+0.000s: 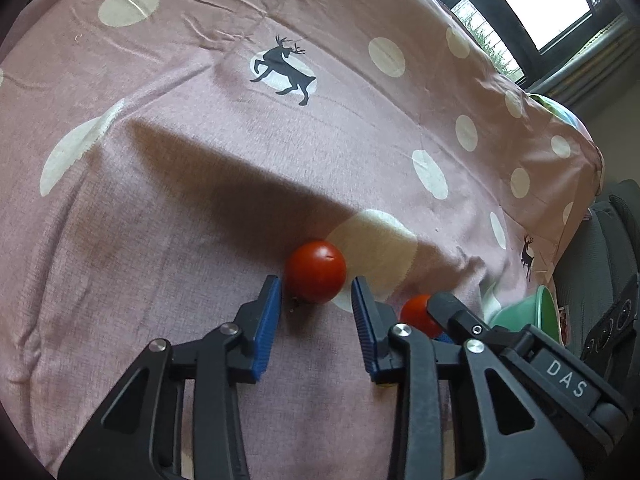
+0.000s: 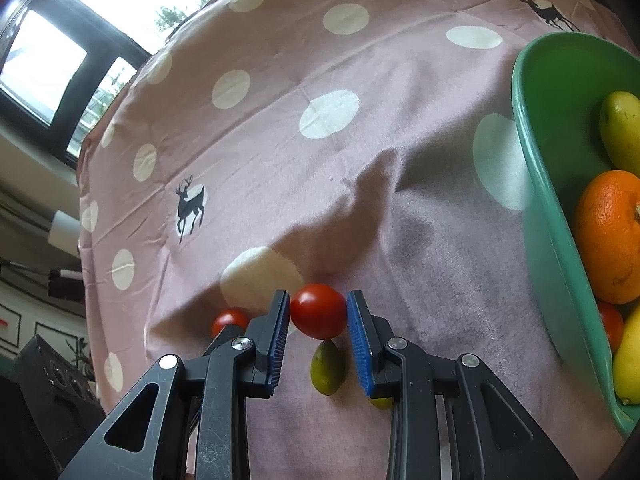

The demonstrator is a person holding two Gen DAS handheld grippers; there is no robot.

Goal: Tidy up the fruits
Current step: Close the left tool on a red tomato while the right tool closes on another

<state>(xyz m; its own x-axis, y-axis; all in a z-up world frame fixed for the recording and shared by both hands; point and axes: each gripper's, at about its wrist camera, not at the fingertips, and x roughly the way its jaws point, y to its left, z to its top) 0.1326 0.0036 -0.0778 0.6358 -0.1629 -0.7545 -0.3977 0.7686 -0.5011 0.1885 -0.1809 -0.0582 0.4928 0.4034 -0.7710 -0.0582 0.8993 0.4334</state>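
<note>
Right gripper (image 2: 318, 312) clamps a red tomato (image 2: 319, 311) between its blue pads (image 2: 357, 336), both pads touching the fruit's sides; tomato appears lifted off the cloth (image 2: 280, 120), just above a green lime (image 2: 328, 367) lying below it. A second lime (image 2: 382, 402) peeks out under the right finger, mostly hidden

Left gripper (image 1: 316, 280) has its jaws around a second tomato (image 1: 315, 271) that rests on the cloth. Left pad (image 1: 269, 320) touches the fruit's side; right pad sits just beside it, and whether it presses cannot be told. In the right wrist view this second tomato shows just left of the held one, half hidden behind a black finger

Green bowl (image 2: 560, 264) stands right of the held tomato, apart from it. Inside: an orange (image 2: 610, 236), a lemon (image 2: 622, 130) above it, another yellow fruit (image 2: 628, 364) below, a red fruit (image 2: 612, 322) between

Cloth is pink with pale dots and black deer prints (image 1: 285, 69). Window (image 2: 60, 52) sits far up-left of the held tomato
</note>
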